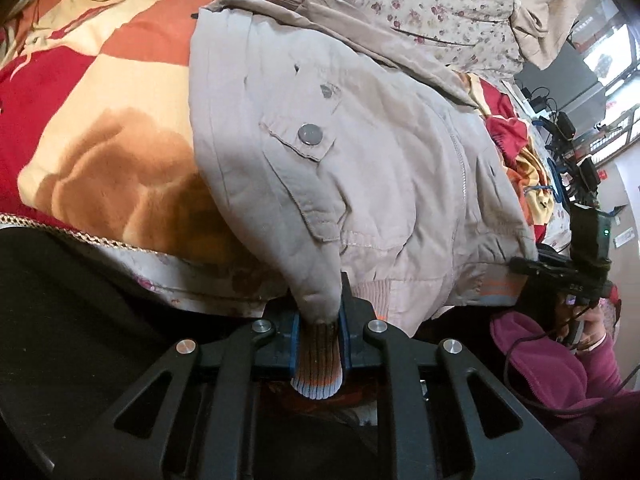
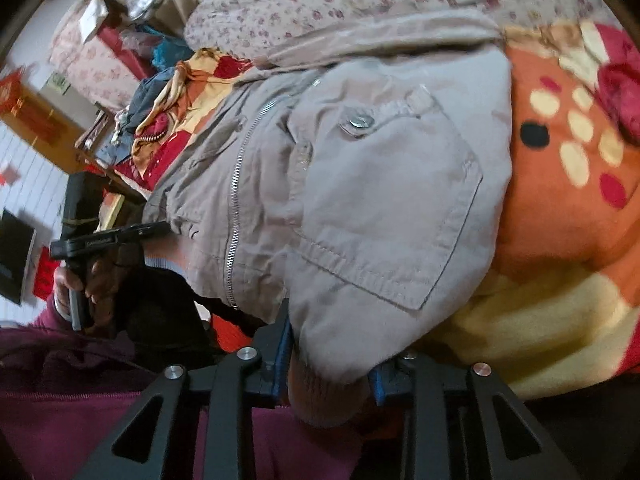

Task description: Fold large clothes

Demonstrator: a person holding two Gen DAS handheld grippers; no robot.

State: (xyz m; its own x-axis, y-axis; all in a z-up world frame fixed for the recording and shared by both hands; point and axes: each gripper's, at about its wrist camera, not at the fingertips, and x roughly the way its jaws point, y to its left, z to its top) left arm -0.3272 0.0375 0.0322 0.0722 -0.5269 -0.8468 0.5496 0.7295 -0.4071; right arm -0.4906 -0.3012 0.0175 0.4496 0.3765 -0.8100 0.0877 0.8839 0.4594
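Jacket [image 1: 360,152]: beige, padded, soft, probably bulky and limp. Left gripper [image 1: 319,336] clamps a ribbed cuff [image 1: 318,364]; right gripper [image 2: 332,364] apparently pinches the other cuff [image 2: 324,396]. Cuffs grip well.

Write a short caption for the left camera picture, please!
Left gripper clamps the striped cuff of a beige jacket spread across a colourful blanket.

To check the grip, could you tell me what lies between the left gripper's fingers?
The jacket's striped ribbed cuff, pinched by the left gripper, in the left wrist view.
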